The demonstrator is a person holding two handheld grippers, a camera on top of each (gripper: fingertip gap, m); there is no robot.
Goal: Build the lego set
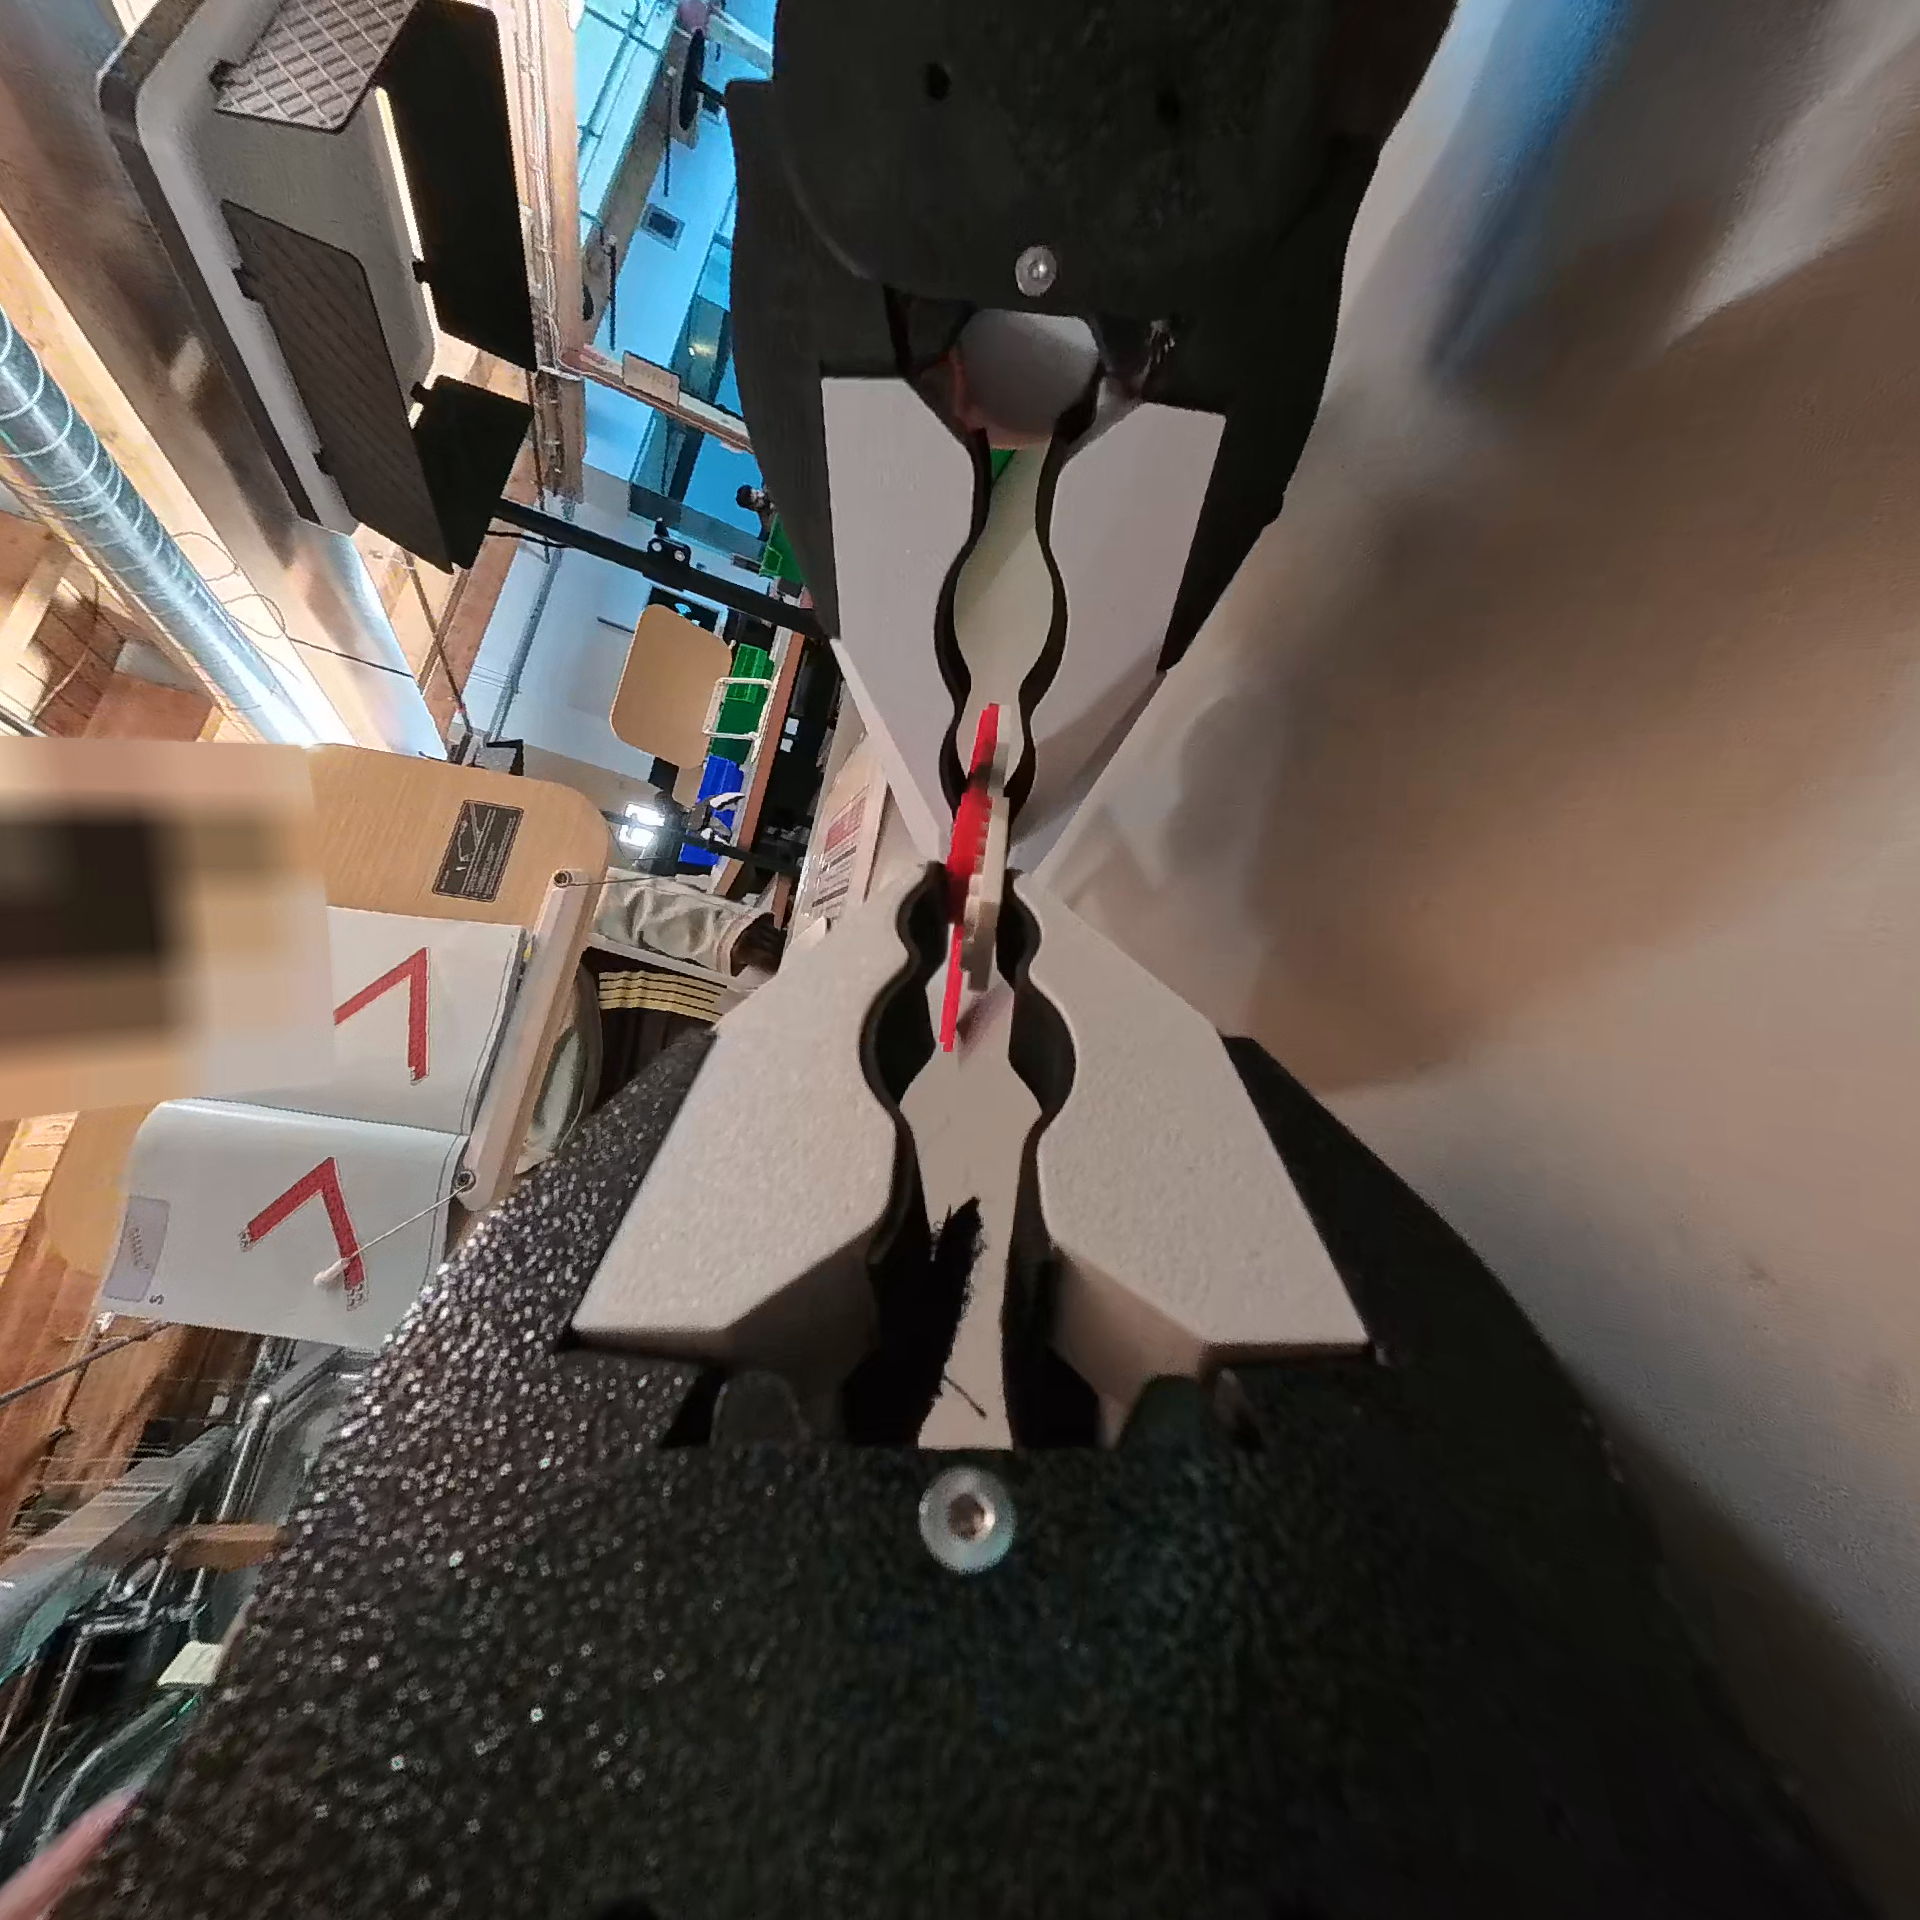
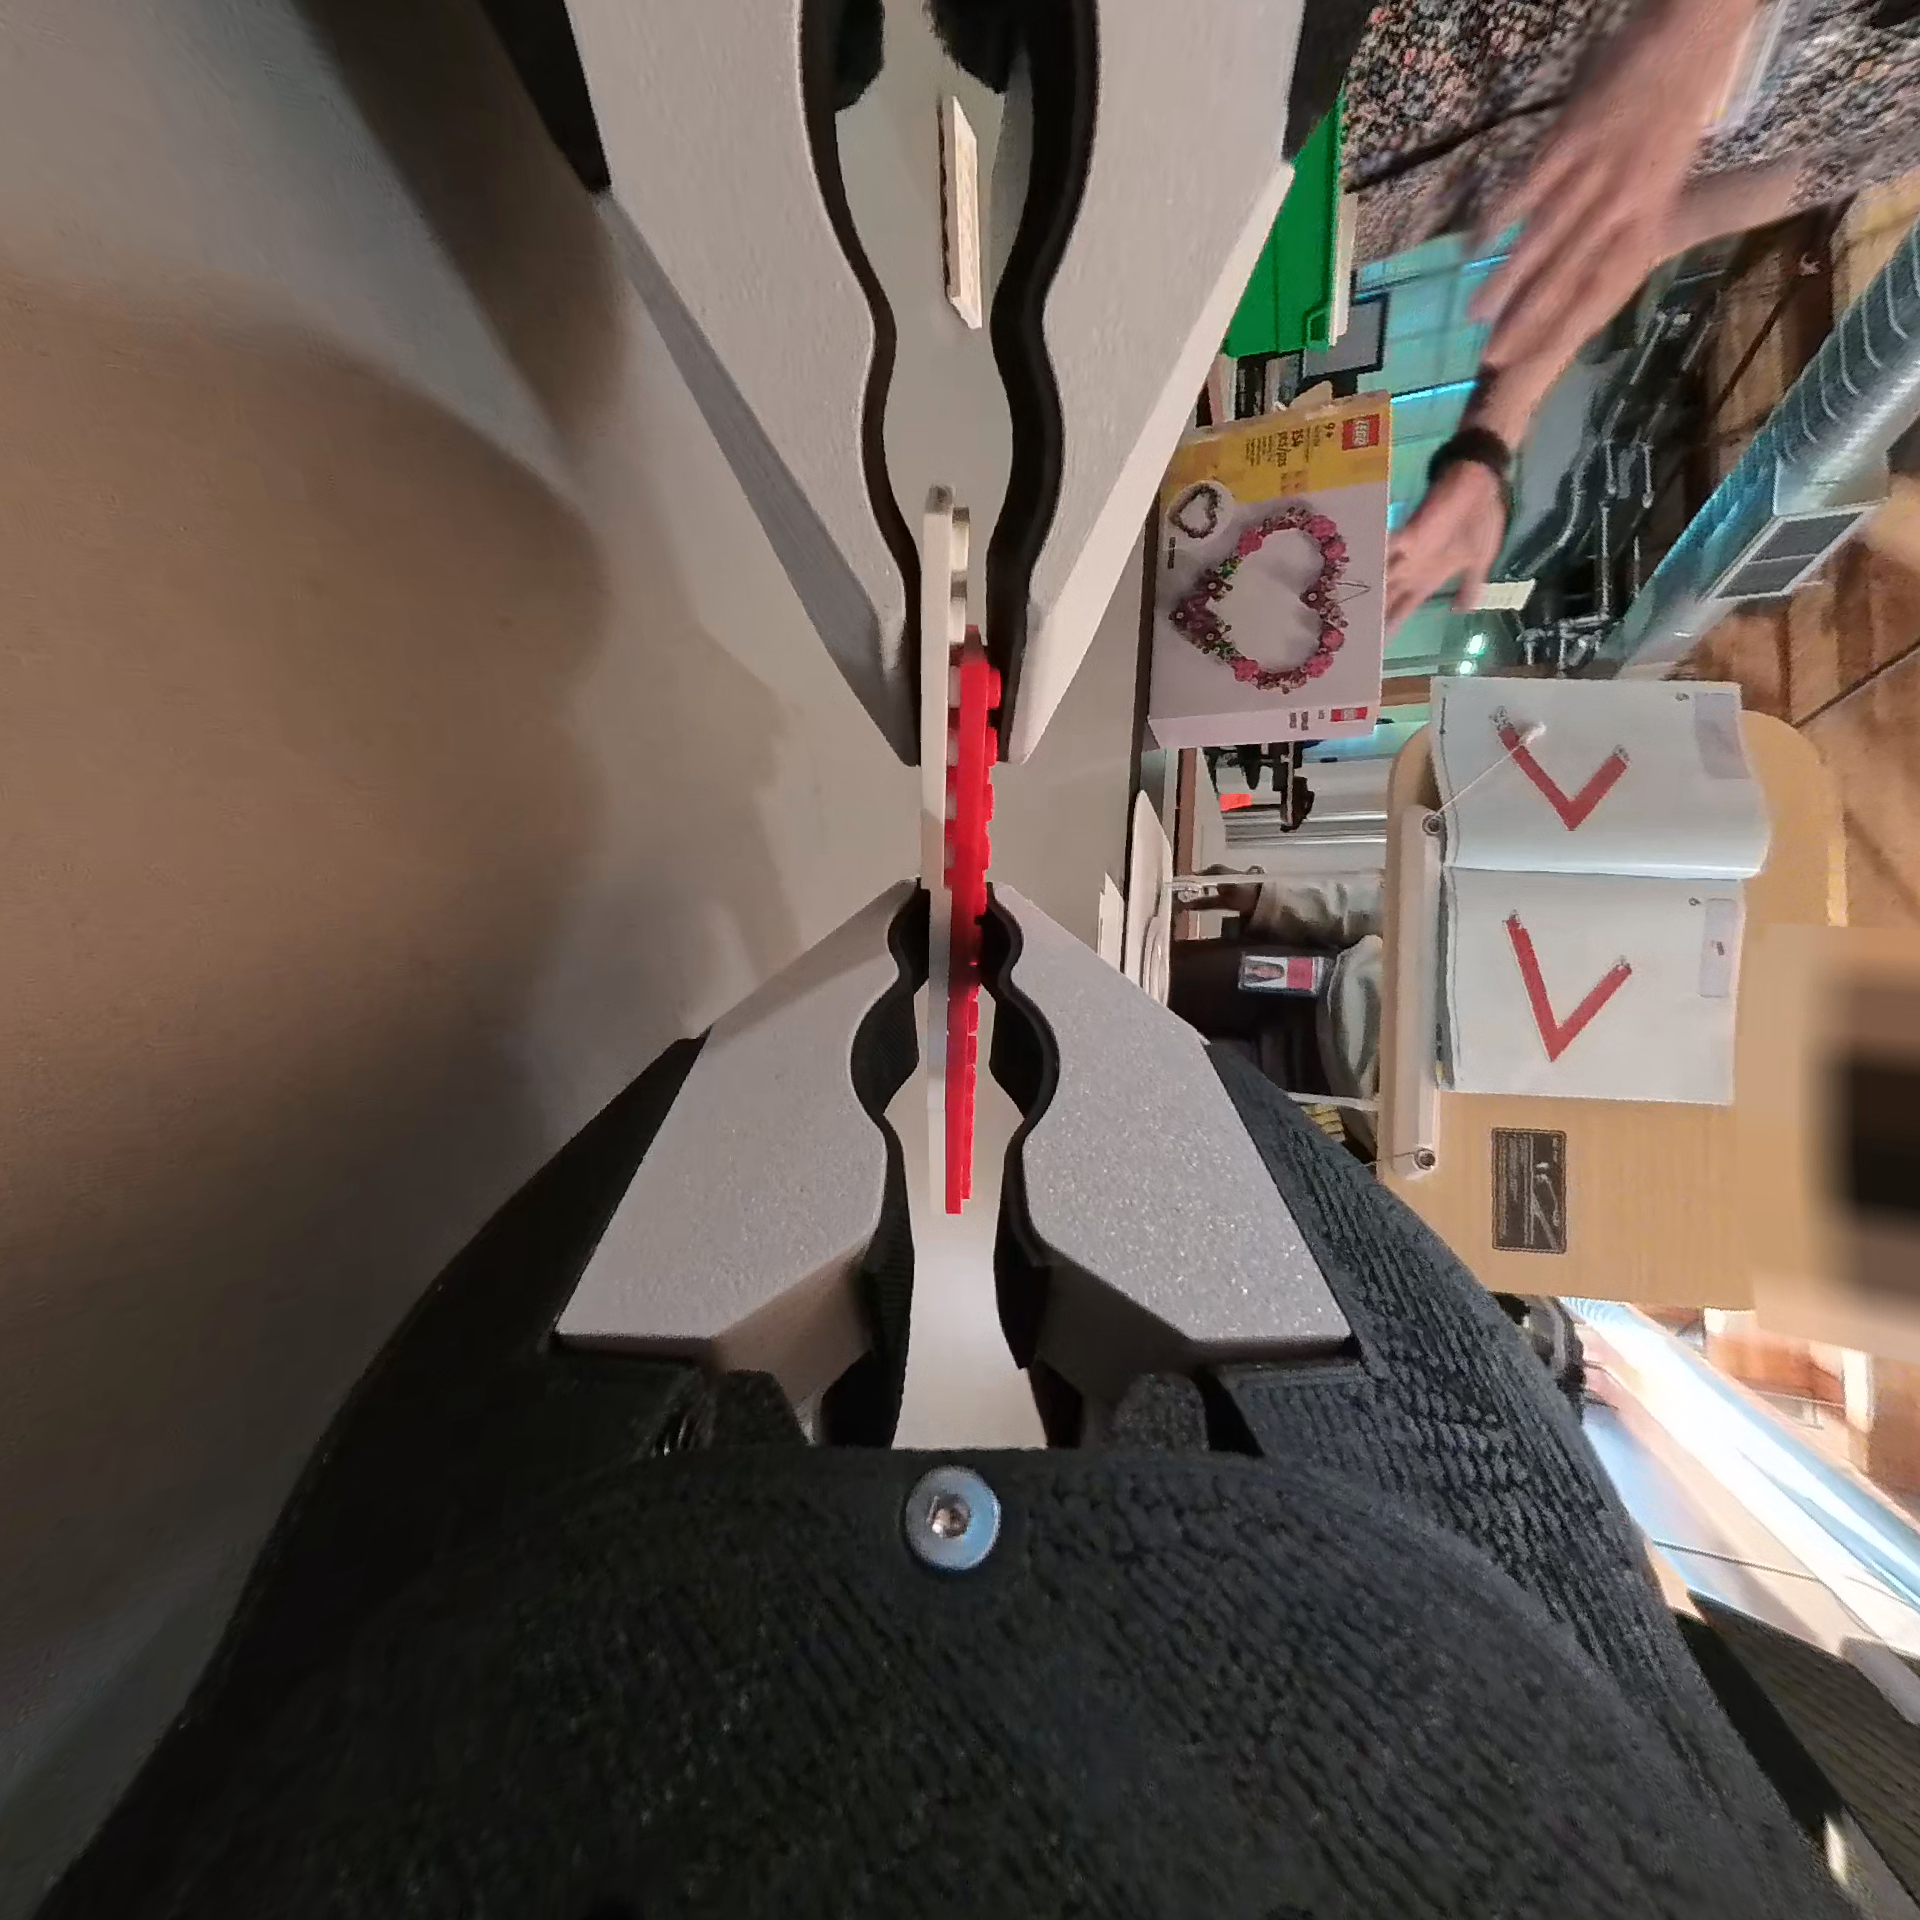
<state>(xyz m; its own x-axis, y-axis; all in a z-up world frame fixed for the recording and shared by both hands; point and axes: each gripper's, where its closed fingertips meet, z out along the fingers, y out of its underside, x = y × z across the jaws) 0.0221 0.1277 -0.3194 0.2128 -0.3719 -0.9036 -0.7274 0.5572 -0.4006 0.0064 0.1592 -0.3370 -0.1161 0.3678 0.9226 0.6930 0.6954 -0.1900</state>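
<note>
Now pressing | you are clamping both fingers on the red plate (image 2: 971, 831) and white plate (image 2: 940, 748) stack | keep squeezing square.

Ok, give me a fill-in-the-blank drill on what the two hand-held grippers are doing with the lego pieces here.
1. The left hand-held gripper and the right hand-held gripper meet tip to ____.
2. Pressed against the white plate is a ____ plate.
3. The open instruction booklet shows red shapes like the letter ____.
4. The lego box pictures a wreath shaped like a ____.

Missing words: tip; red; V; heart
</note>
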